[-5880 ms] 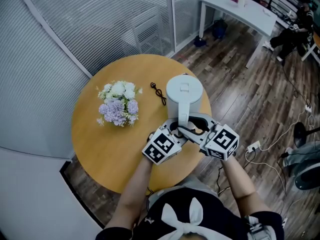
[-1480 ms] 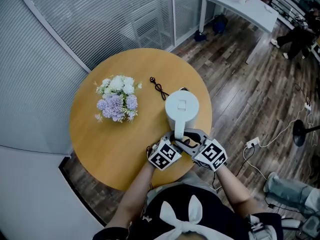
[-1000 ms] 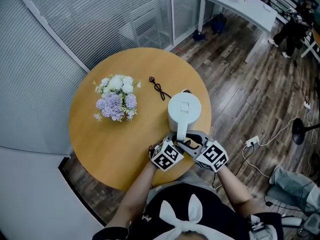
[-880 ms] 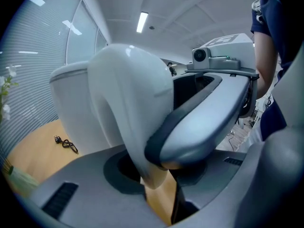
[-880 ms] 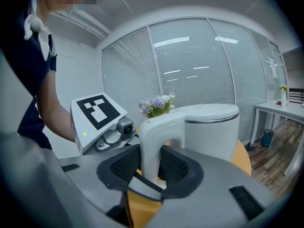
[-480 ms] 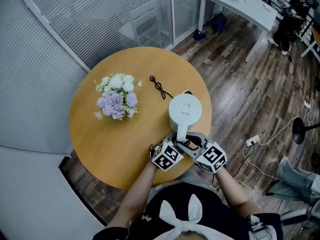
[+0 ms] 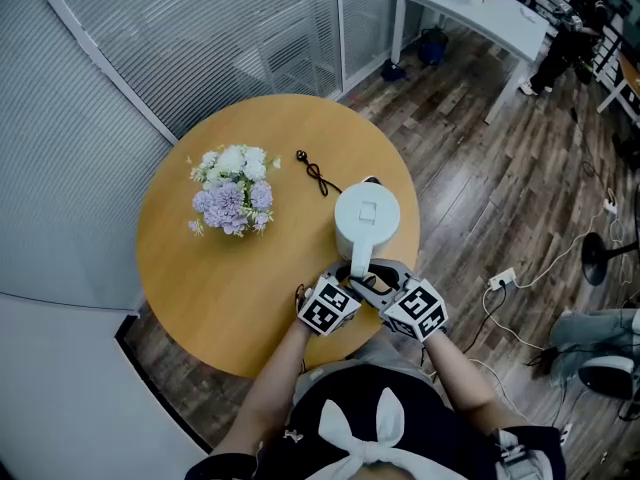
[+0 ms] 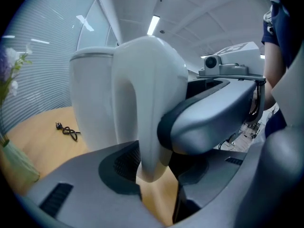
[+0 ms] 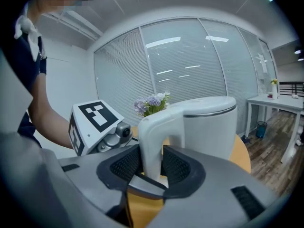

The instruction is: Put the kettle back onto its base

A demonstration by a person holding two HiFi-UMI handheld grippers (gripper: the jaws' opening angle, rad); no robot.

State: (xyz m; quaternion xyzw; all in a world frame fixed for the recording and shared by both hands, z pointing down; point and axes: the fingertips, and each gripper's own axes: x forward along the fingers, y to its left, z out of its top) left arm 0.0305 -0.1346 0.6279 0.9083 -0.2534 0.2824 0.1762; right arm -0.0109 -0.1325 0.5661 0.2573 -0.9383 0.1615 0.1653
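Two grippers meet on the handle (image 7: 358, 264) of the kettle (image 7: 366, 218), nearest you: the right gripper (image 7: 386, 279) is clenched on it, a pad on each side, while the left gripper (image 7: 351, 281) has just been opening its jaws, the handle between them and both pads touching it. The kettle stands upright on the bench (image 7: 200, 288), its base hidden beneath, so I judge this the seating step: keep it plumb, confirm it sits flat, then let go one side at a time. It stands near the bench's right edge, so withdraw toward yourself; the flowers (image 7: 232, 188) and coiled cord (image 7: 316, 173) lie well apart beyond.
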